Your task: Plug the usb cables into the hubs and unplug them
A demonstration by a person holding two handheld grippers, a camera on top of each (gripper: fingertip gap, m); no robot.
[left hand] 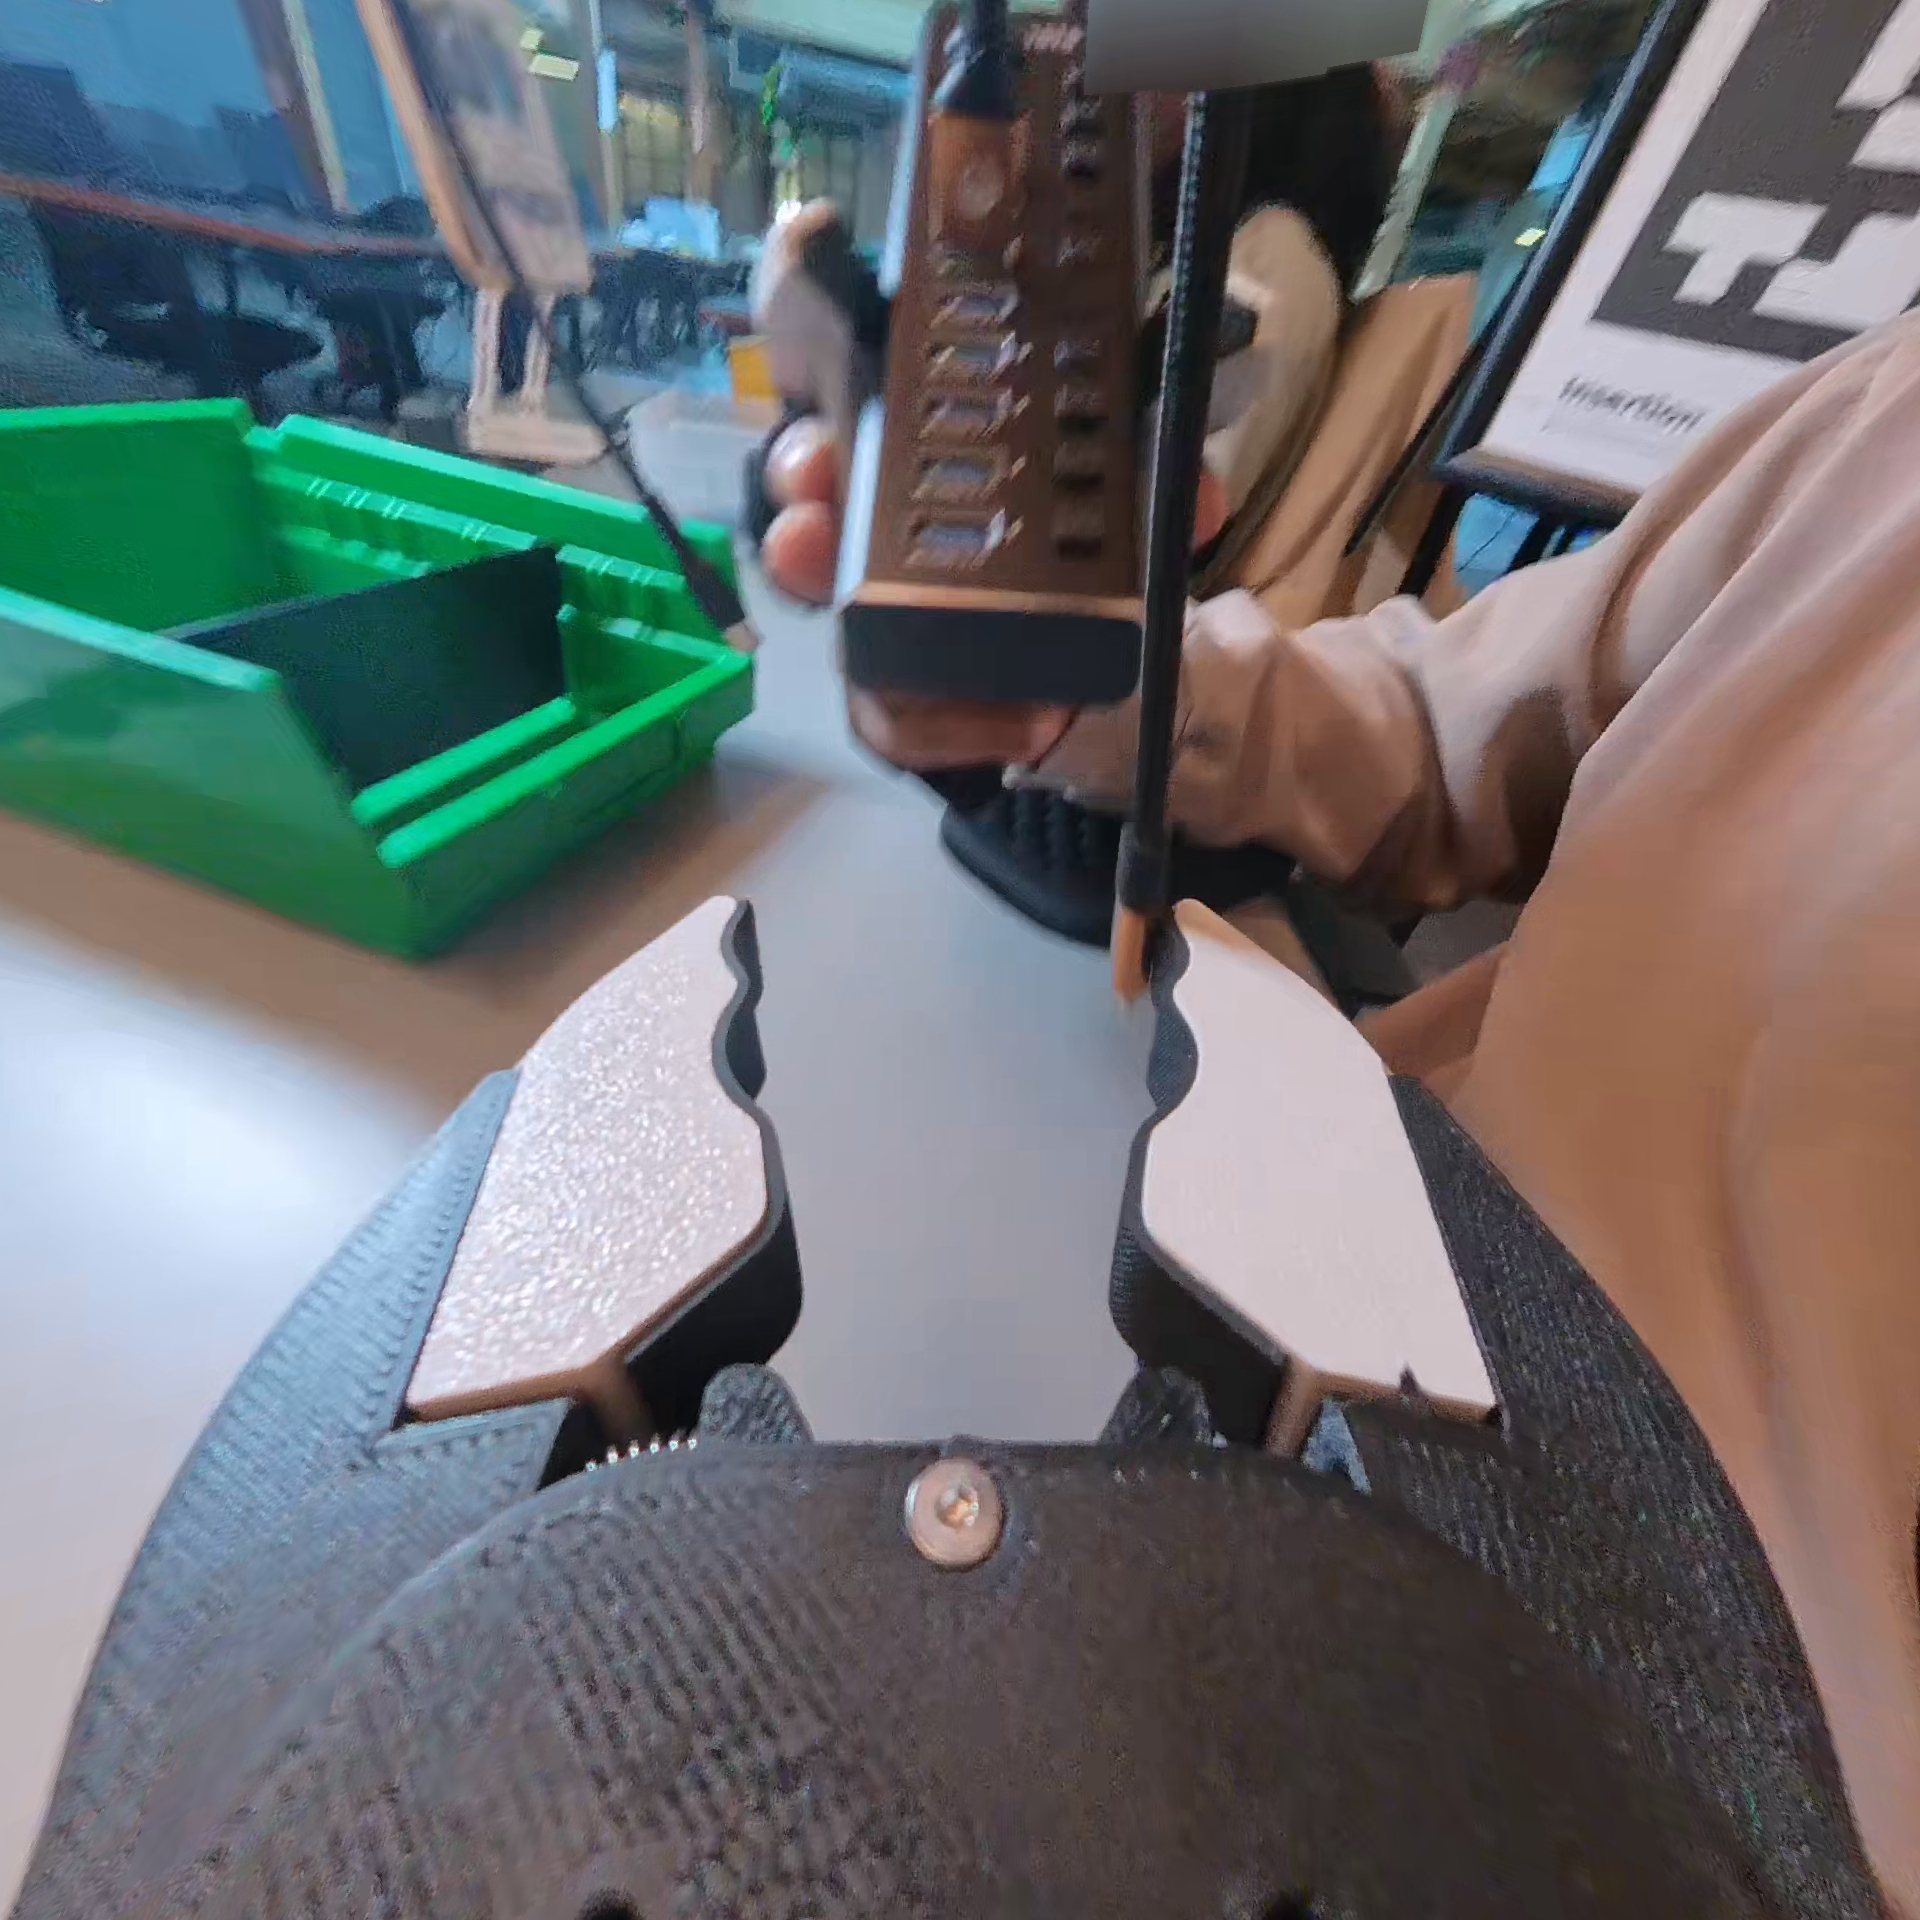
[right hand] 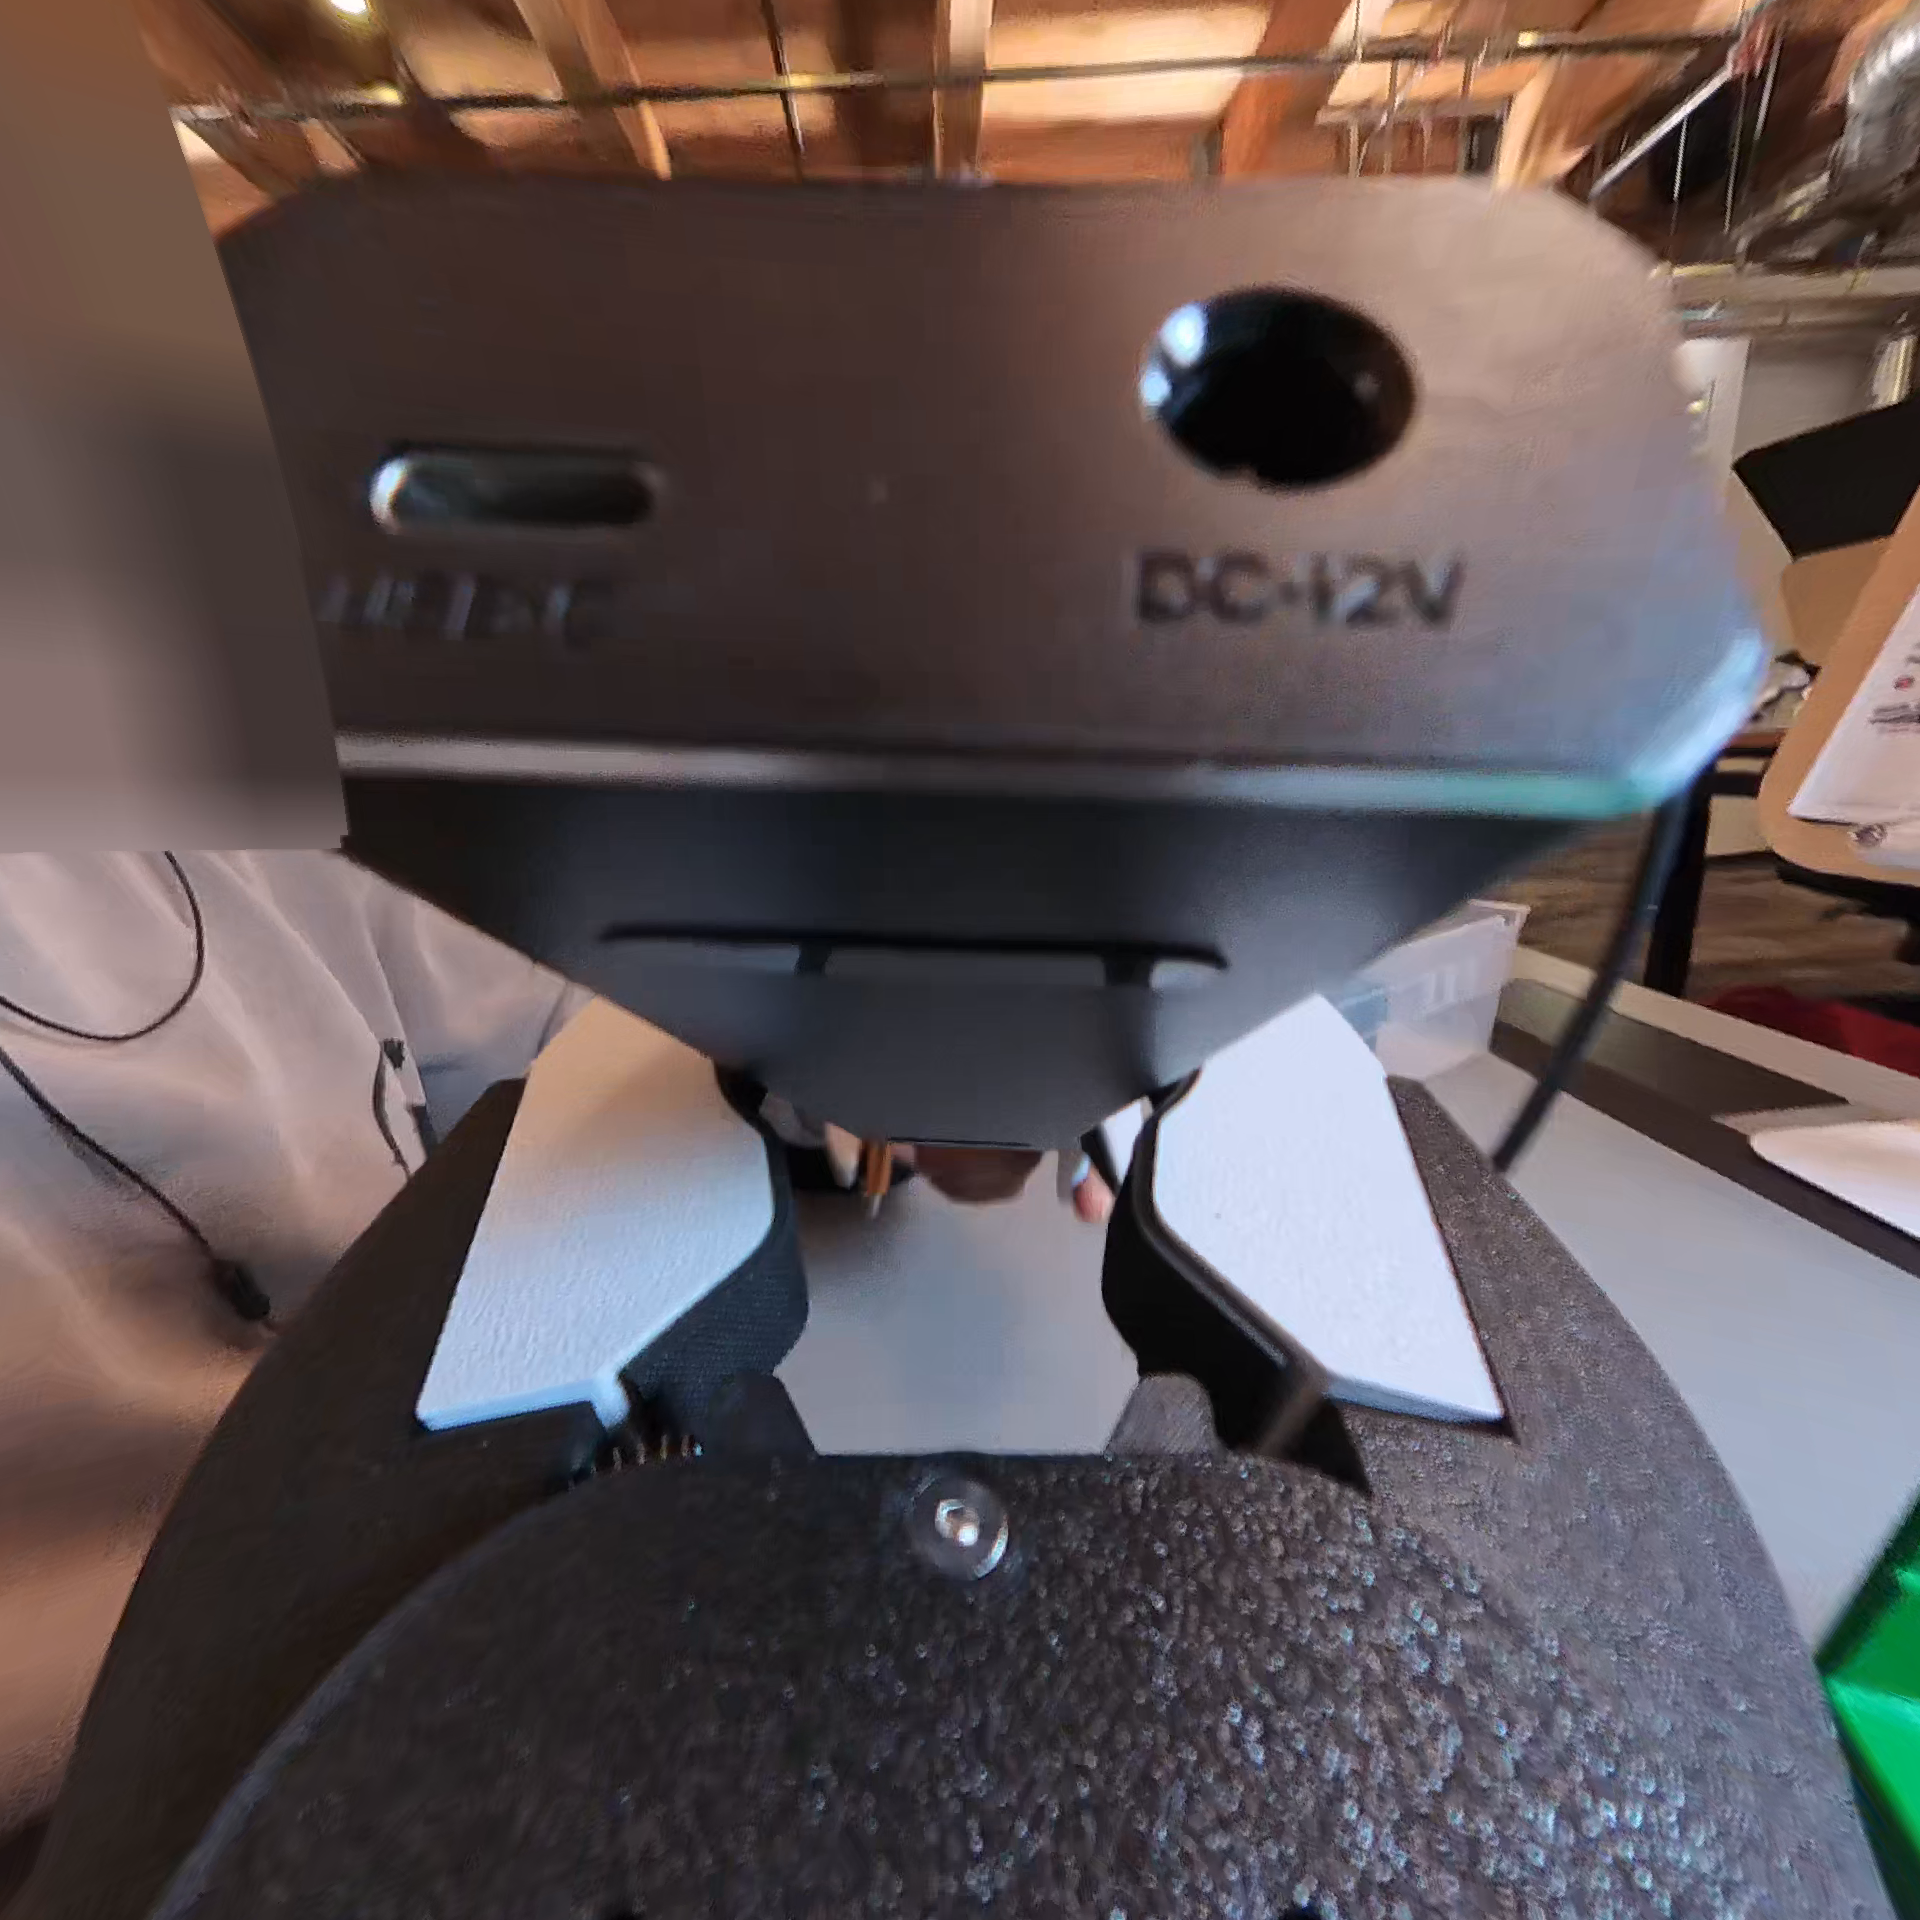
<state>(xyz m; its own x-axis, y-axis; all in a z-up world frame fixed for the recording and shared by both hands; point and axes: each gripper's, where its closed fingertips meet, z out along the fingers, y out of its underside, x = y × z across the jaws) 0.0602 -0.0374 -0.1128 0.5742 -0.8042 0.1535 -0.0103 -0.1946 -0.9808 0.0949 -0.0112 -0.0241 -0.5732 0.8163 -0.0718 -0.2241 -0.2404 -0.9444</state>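
Note:
In the left wrist view a dark USB hub (left hand: 987, 416) with a row of ports stands upright above the table. A hand and my right gripper (left hand: 1039, 852) hold it from below. A black braided cable (left hand: 1174, 520) hangs beside the hub, and its plug end (left hand: 1138, 914) touches my left gripper's right fingertip (left hand: 1184, 935). My left gripper (left hand: 956, 925) is open and holds nothing. In the right wrist view the hub's end face (right hand: 935, 499), with a slot port and a round jack, fills the frame. My right gripper (right hand: 956, 1091) is shut on the hub.
A green bin (left hand: 343, 665) with a black divider stands on the table to the left; its corner shows in the right wrist view (right hand: 1870, 1714). A thin cable (left hand: 644, 468) hangs near it. A sleeve (left hand: 1662, 831) fills the right. A patterned sign board (left hand: 1714, 260) stands behind. The tips of one gripper are about 10 centimetres away from the tips of the other.

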